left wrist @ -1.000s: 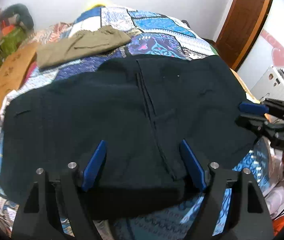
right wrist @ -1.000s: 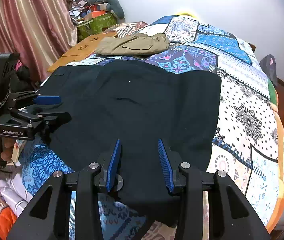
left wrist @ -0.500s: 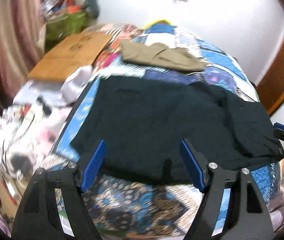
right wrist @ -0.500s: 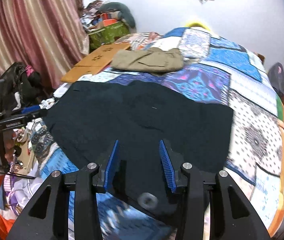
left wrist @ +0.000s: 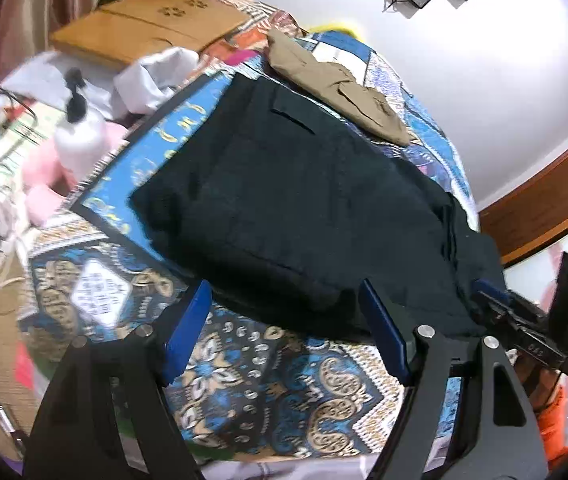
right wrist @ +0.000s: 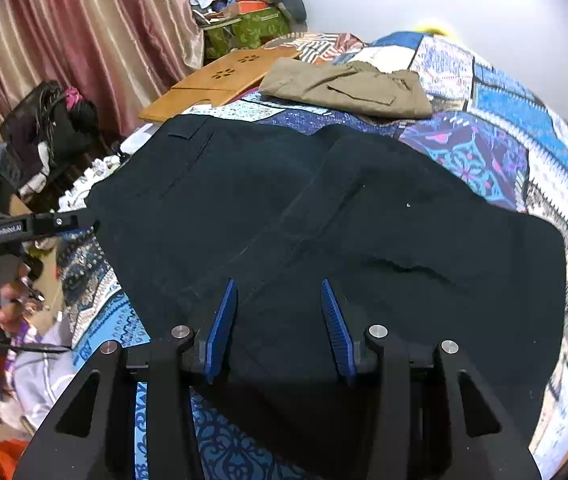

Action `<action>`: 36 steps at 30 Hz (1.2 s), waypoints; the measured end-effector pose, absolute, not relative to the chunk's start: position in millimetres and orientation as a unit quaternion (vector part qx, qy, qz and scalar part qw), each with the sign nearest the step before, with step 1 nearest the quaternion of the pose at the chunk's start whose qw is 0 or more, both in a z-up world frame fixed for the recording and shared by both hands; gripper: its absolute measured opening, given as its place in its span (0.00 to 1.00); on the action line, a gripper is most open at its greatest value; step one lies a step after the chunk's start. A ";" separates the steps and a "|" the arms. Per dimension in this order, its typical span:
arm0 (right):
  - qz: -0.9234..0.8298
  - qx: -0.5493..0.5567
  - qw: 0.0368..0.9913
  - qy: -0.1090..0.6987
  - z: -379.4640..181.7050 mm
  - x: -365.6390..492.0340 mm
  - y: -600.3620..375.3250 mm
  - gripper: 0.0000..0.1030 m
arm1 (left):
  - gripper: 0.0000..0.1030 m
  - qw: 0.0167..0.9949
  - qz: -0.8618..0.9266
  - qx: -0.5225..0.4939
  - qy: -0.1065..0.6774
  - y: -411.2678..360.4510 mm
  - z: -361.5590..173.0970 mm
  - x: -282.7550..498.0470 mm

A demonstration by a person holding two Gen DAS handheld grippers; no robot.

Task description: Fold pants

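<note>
Left gripper (left wrist: pixel 285 330) released, near edge of dark navy fabric pants (left wrist: pixel 303 208) ahead. Right gripper (right wrist: pixel 278 326) opening above pants, nothing grasped.

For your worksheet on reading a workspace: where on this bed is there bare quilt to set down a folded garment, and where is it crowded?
Bare patchwork quilt lies to the right of the khaki pants and beyond the black pants. A narrower strip runs along the near edge, under the left gripper. The bedside by the lotion bottle and wooden board is cluttered.

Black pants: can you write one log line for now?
black pants: flat on bed | left gripper: open, empty | right gripper: opening, over pants
</note>
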State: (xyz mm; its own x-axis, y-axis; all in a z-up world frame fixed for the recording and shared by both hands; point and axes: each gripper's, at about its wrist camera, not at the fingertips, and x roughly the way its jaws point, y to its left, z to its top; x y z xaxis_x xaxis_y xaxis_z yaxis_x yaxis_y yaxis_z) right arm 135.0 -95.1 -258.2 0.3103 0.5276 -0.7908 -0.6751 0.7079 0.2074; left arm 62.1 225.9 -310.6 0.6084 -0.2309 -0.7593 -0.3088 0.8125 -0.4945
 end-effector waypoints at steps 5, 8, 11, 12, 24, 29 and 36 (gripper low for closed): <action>0.373 -0.088 0.806 0.451 -258.6 131.4 -93.0 0.40 | 0.74 0.823 0.030 -0.333 0.460 224.8 -328.2 72.8; 0.371 -0.085 0.809 0.448 -259.1 130.4 -92.3 0.40 | 0.74 0.825 0.036 -0.331 0.457 222.7 -328.7 74.2; 0.373 -0.076 0.809 0.449 -259.6 131.3 -94.0 0.40 | 0.74 0.824 0.041 -0.334 0.456 225.3 -329.5 80.2; 0.373 -0.075 0.809 0.448 -259.6 131.6 -94.1 0.40 | 0.74 0.824 0.043 -0.336 0.455 227.2 -328.8 81.2; 0.378 -0.072 0.810 0.443 -260.8 130.7 -93.2 0.40 | 0.28 0.845 0.090 -0.271 0.453 230.4 -320.4 111.6; 0.379 -0.063 0.806 0.451 -258.1 134.0 -95.2 0.40 | 0.21 0.876 0.107 -0.183 0.433 209.4 -286.9 117.6; 0.357 -0.037 0.818 0.450 -239.6 130.8 -129.0 0.40 | 0.20 0.927 0.091 -0.058 0.359 162.9 -215.1 129.3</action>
